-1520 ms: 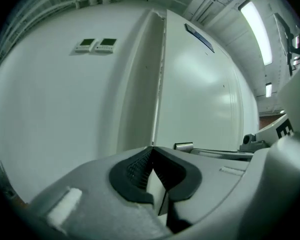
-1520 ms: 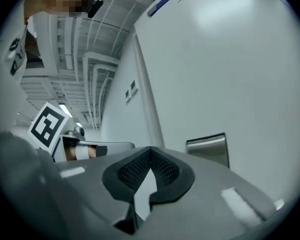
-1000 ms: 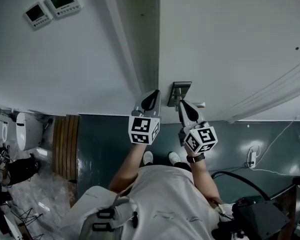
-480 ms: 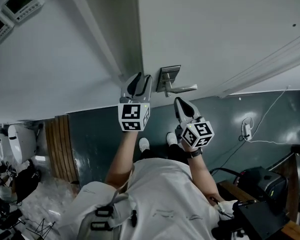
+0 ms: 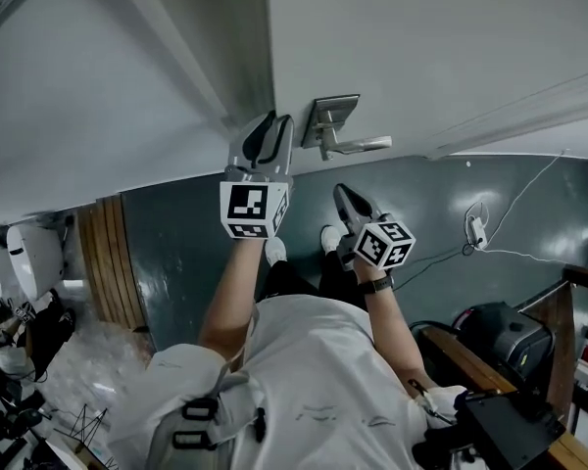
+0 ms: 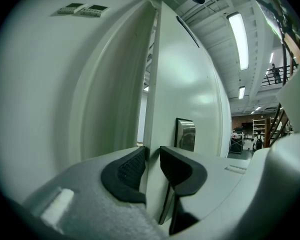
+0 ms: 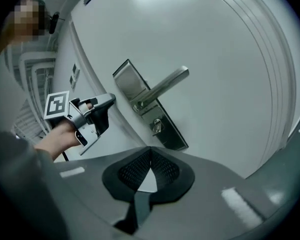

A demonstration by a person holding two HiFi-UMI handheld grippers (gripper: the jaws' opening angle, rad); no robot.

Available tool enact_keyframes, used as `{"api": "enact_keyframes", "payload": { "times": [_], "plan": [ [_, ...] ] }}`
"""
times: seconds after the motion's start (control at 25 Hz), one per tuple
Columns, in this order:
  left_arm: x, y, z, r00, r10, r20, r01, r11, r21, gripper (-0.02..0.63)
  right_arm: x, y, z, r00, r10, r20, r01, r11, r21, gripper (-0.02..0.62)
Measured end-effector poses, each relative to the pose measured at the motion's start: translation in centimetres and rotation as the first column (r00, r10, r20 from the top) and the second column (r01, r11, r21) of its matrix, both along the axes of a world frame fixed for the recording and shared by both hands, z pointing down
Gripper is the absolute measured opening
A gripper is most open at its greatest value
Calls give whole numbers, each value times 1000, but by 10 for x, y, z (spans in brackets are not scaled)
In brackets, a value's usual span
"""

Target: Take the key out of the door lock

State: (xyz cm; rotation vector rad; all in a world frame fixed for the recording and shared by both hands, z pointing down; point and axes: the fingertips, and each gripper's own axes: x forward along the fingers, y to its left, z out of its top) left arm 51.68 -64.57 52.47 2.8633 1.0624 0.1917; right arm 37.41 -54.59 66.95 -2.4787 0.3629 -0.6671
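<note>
The white door (image 5: 421, 47) carries a steel lock plate (image 7: 145, 104) with a lever handle (image 7: 162, 86). Below the lever a small key (image 7: 156, 127) sits in the keyhole. My left gripper (image 6: 152, 156) is at the door's free edge, left of the lock plate (image 5: 331, 120). Its jaws are closing with the door's edge between them, and a thin gap still shows at the left pad (image 6: 130, 169). The right gripper view also shows this left gripper (image 7: 97, 109) at the edge. My right gripper (image 7: 150, 156) is shut on nothing, held back below the lock, and appears as right gripper (image 5: 348, 202) in the head view.
A white wall and door frame (image 6: 90, 109) stand left of the door, with two small control panels (image 6: 85, 8) high up. On the dark floor are a wooden slat panel (image 5: 103, 262), a cable and socket (image 5: 475, 233) and black equipment (image 5: 500, 331).
My left gripper has moved from beside the lock plate to the door's edge, and its jaws have come apart. My right gripper has drawn back from the lever, still shut.
</note>
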Motion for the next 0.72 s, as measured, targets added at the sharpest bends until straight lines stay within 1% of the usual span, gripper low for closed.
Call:
{"api": "enact_keyframes", "payload": {
  "times": [0.12,0.16,0.2,0.32,0.4,0.52,0.6,0.72],
  "plan": [
    [-1,0,1,1000,-2,-2,2,1000,-5,98,6,-8,10,1000,-3,-7,4,992,129,10],
    [-1,0,1,1000,-4,-2,4,1000,-9,98,10,-11,13,1000,-10,-6,10,986,169,135],
    [-1,0,1,1000,-7,0,7,1000,-13,98,14,-14,16,1000,-15,-4,16,979,202,246],
    [-1,0,2,1000,-8,9,8,1000,-15,97,28,-15,18,1000,6,-22,1,958,287,250],
    [-1,0,3,1000,-11,22,12,1000,-21,95,40,-15,11,998,29,-63,-4,932,362,259],
    [-2,-1,4,999,-27,42,28,999,-39,91,61,-17,-4,990,47,-136,19,894,448,267],
    [-2,-1,4,999,-30,44,32,999,-42,91,73,-14,-9,984,87,-155,7,854,520,257],
    [-3,-1,2,998,-34,44,36,999,-40,91,85,-4,-4,978,174,-116,-62,772,633,207]
  ]
}}
